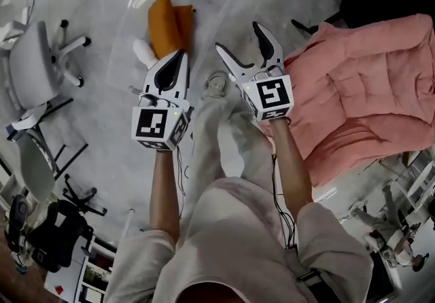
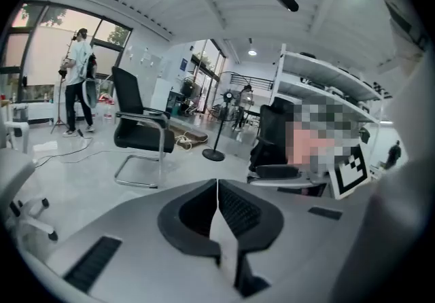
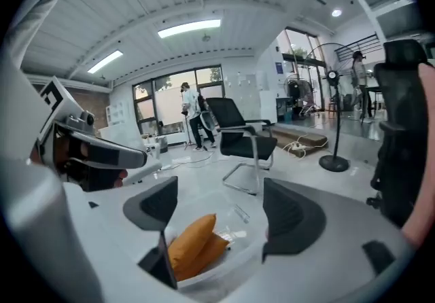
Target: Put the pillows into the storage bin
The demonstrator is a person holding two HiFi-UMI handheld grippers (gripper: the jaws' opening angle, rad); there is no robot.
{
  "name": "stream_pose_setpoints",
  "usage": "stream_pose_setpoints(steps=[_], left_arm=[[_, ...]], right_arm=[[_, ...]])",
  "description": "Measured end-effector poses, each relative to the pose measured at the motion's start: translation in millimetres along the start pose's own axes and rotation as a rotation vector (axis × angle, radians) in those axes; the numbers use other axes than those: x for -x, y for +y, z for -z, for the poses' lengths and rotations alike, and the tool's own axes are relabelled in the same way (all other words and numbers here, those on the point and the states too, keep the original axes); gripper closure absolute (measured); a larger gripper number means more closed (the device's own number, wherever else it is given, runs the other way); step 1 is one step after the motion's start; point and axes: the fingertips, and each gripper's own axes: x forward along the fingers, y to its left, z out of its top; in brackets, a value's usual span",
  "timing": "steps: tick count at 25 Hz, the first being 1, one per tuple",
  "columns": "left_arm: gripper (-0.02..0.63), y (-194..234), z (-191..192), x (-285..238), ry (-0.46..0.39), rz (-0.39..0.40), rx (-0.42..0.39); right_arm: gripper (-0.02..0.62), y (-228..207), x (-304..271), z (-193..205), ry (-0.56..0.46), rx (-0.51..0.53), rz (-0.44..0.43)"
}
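The orange pillows (image 1: pixel 168 23) already lie inside the clear bin (image 1: pixel 207 6) on the floor, leaning one on the other, so I judge that I am between two loads: one deposit is done and nothing new is taken yet. A white soft thing (image 1: pixel 143 52) lies in the bin too, just beside the orange pillows; I cannot tell if it is also a pillow. The left tongs (image 1: pixel 181 54) are held above the near edge of the bin, their two jaws pressed together with nothing between them. The right tongs (image 1: pixel 239 37) are held a little to the right of the bin, with the jaws well apart and empty; through their gap I see only the bin and the orange pillows far below, not touched. To the right of the bin, well apart from it, is a big pink cushion (image 1: pixel 367 91). If it belongs to the task, I think the next move calls for turning away from the bin toward it, opening the left tongs as well, and gripping it at two edges, because it looks wide and floppy.
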Motion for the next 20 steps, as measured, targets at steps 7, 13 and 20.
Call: stream_pose_setpoints(steps=[7, 13, 20], left_arm=[[0.591, -120.6, -18.2, -54.9, 0.041, 0.235, -0.116], [0.591, -228.9, -32.3, -79.2, 0.069, 0.389, -0.206], [0.591, -338.2, -50.6, -86.5, 0.104, 0.563, -0.313]], right_arm=[[0.237, -99.3, 126.8, 5.0, -0.053, -0.112, 0.271], [0.260, -163.4, 245.0, 25.3, -0.061, -0.198, 0.477], [0.300, -205.0, 377.2, 36.8, -0.082, -0.294, 0.713]])
